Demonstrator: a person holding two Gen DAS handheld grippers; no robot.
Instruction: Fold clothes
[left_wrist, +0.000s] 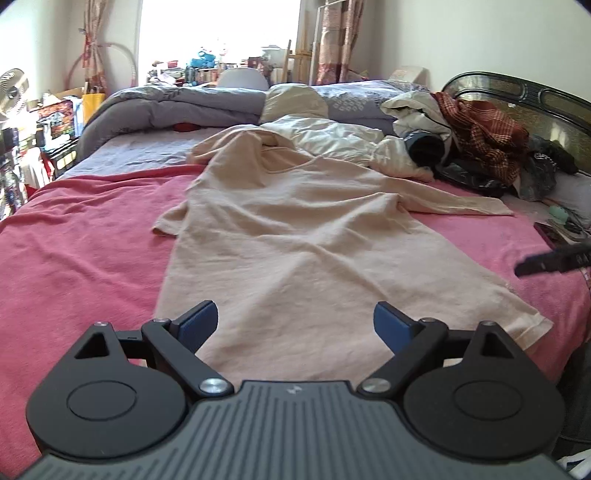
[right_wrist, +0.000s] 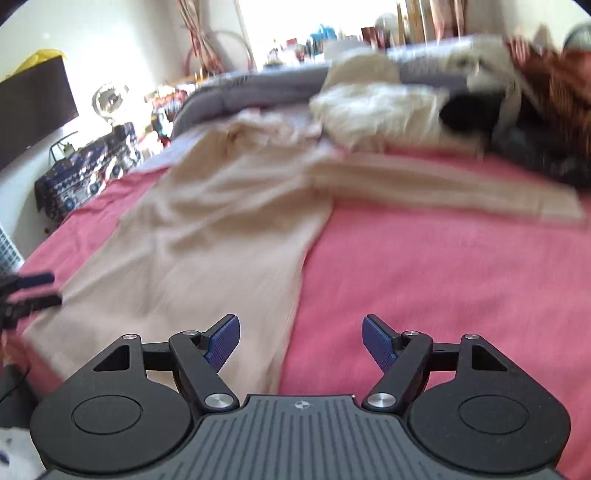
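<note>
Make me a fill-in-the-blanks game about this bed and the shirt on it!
1. The beige shirt lies spread out on a blanket coloured ____.
2. The left gripper has its jaws ____, with nothing held between them.
3. The right gripper hovers over the shirt's right ____, jaws apart.
4. One long ____ of the shirt stretches out to the right toward the pile of clothes.

Missing words: pink; open; edge; sleeve

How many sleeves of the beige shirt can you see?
2: one sleeve stretched out right on the pink blanket, the other sleeve short at the left edge, maybe partly tucked under.
</note>
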